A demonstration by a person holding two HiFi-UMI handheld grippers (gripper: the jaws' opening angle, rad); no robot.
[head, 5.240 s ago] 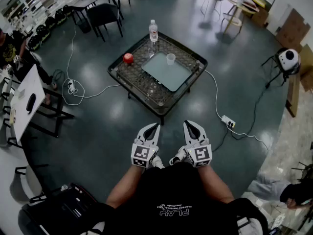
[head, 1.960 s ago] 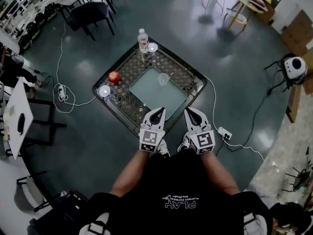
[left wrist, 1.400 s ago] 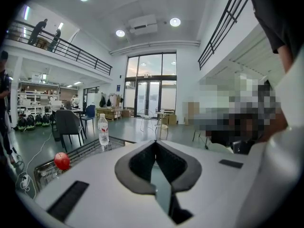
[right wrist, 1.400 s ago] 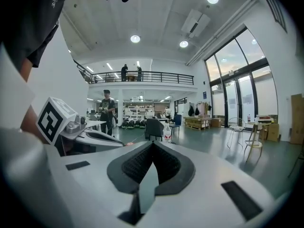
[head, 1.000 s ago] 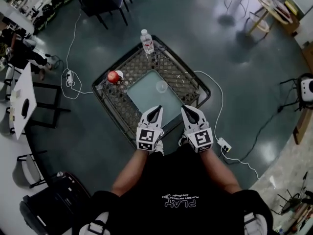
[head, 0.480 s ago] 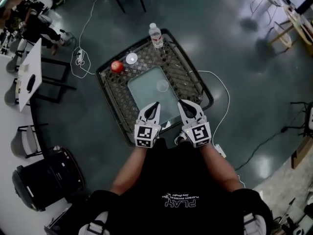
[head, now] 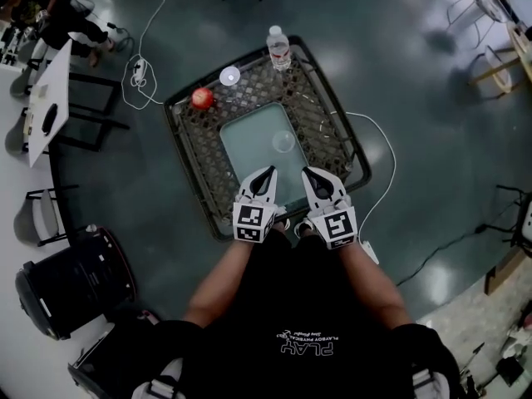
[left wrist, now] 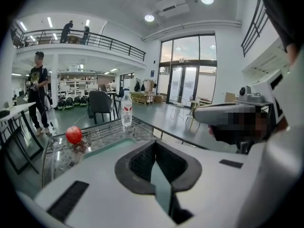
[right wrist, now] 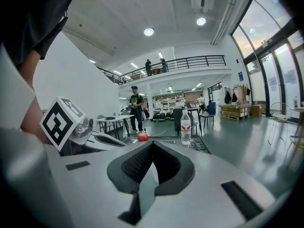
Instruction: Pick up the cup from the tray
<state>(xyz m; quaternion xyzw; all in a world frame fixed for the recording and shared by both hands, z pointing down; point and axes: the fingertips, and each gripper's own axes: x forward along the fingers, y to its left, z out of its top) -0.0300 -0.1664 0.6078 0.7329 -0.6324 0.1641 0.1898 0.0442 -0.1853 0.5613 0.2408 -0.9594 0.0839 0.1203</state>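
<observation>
A clear cup (head: pixel 283 141) stands upright on the pale green tray (head: pixel 249 152), toward its right side. The tray lies in the middle of a low black wicker table (head: pixel 193 152). My left gripper (head: pixel 268 173) and right gripper (head: pixel 309 173) hover side by side over the table's near edge, short of the cup. Both are shut with nothing between their jaws. The left gripper (left wrist: pixel 154 148) looks across the tray (left wrist: pixel 107 145). The right gripper (right wrist: pixel 153 148) points level over the table. Neither gripper view shows the cup.
A red apple (head: pixel 202 98) (left wrist: pixel 73 134) and a water bottle (head: pixel 279 44) (right wrist: pixel 185 120) stand on the table's far part. A white cable (head: pixel 374 152) runs along the floor on the right. A black bin (head: pixel 75 281), a chair (head: pixel 37 219) and a white desk (head: pixel 46 106) are on the left.
The person has walked up to the table, so it has come close beneath me. Both grippers have sunk a little and now reach over its near edge, still shut.
</observation>
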